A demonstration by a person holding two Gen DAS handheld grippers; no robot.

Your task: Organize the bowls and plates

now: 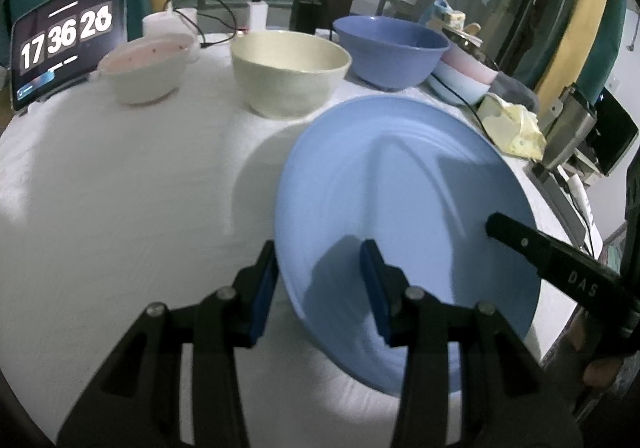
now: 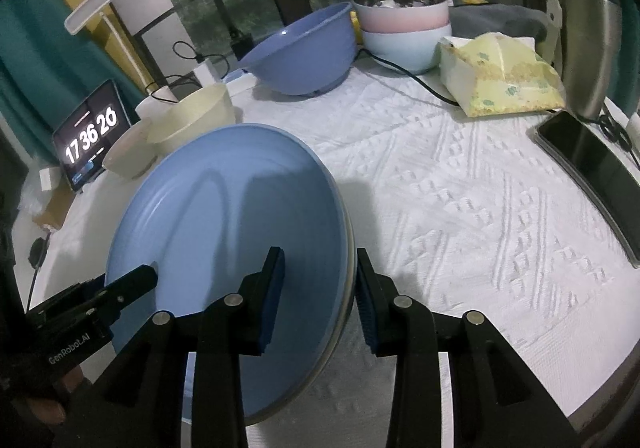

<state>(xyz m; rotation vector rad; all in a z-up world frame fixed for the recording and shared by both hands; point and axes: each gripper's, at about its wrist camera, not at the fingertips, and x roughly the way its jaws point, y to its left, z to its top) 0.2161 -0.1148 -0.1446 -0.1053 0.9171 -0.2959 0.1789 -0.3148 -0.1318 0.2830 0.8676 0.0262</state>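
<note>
A: Left wrist view is showing the left gripper [image 1: 318, 290] straddling the near-left rim of the round pale blue plastic plate [image 1: 404, 207], which is filling the lower right of the frame and tilting up off the white textured cloth on the desk [image 1: 120, 187].

B: And the right gripper [image 2: 320, 298] is straddling the opposite rim, lower centre of the right wrist view. Both are partly open, one pad inside and one outside; I cannot tell whether the pads are actually pressing.

A: I would be keeping both sides level, so the plate is not sliding out.

B: Agreed, and steering clear of the cream round bowl [image 1: 290, 71] and the deep blue plastic bowl [image 1: 390, 49], both sitting near, upper centre.
</note>
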